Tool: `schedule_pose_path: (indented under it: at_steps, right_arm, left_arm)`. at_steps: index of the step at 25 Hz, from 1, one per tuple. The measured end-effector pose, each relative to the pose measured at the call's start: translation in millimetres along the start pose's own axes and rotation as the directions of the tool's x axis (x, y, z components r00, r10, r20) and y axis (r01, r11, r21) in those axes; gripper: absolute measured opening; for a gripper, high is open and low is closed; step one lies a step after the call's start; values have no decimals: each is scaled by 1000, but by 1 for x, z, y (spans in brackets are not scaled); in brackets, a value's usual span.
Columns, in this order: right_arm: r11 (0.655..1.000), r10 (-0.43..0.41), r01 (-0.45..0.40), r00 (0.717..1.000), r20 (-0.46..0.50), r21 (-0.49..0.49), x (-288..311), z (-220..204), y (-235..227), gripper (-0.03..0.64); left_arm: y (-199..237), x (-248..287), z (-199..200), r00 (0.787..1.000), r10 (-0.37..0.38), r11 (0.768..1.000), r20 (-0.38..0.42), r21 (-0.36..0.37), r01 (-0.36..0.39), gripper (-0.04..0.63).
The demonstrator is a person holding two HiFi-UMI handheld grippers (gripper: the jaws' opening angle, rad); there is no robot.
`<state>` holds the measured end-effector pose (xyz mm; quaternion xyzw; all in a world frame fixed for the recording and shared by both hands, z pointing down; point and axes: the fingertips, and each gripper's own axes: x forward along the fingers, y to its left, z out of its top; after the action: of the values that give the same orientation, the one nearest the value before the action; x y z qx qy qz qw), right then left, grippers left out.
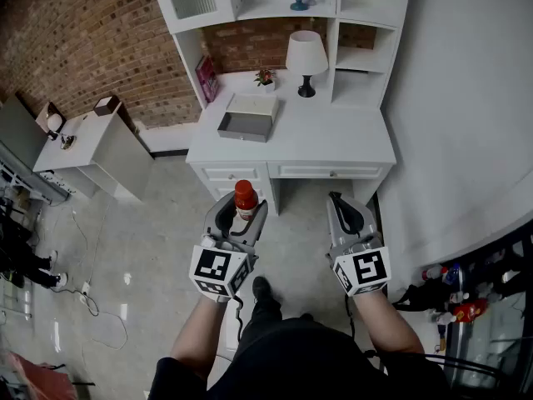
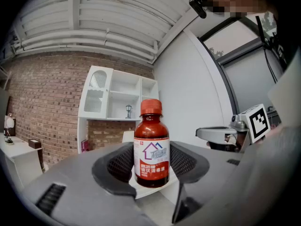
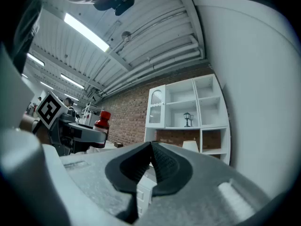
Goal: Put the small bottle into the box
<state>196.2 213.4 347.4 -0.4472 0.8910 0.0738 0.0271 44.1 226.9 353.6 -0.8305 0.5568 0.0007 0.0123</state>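
So the small bottle point(image 2: 151, 149), brown with a red cap and a label with a little house on it, is sitting upright between the jaws of the left gripper point(image 1: 241, 217). The ribbed pads are pressed in on both sides of its lower half, so that's a proper grab, not just hovering around it. It's up in the air over the floor, in front of the person and short of the white desk point(image 1: 333, 144), so it's nowhere near its destination yet. The box point(image 1: 246, 133) is the grey open one on the desk top, left of centre, with what looks like its pale lid lying just behind it. As far as I can make out it's empty inside, though it's pretty small in the head view. A lamp point(image 1: 306, 57) and a little potted plant point(image 1: 265, 77) stand further back on the desk, not really in the way. The right gripper point(image 3: 151, 146) has its jaws pinched together with nothing in them, just riding along beside the left one. My read is that the pickup is done. What's left is the carry to the desk, lowering the bottle into the box and letting go.
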Motion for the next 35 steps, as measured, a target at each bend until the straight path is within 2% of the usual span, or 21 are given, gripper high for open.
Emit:
schedule_pose_path:
  at_steps: [7, 14, 18, 22, 27, 35]
  right_arm:
    - [1000, 4, -4, 1000, 13, -11, -2, 2, 2, 1]
    - [1000, 10, -10, 1000, 2, -8, 12, -13, 1, 0]
    - [1000, -4, 4, 1000, -3, 20, 54, -10, -4, 18]
    - [1000, -12, 13, 1000, -10, 8, 94, -10, -2, 20]
    - [1000, -26, 26, 999, -41, -14, 139, -20, 3, 23]
    - [1000, -26, 24, 995, -96, -13, 204, -31, 20, 79]
  left_arm:
    - [2, -2, -1, 1000, 4, 1000, 5, -11, -4, 218]
    - [25, 7, -18, 1000, 15, 999, -9, -48, -15, 218]
    - [70, 29, -21, 999, 14, 997, -37, -78, -17, 218]
    - [120, 48, -30, 999, 18, 996, -43, -87, -22, 218]
    - [170, 66, -42, 998, 8, 988, -60, -155, -17, 218]
    - [243, 86, -62, 998, -7, 979, -70, -203, -8, 218]
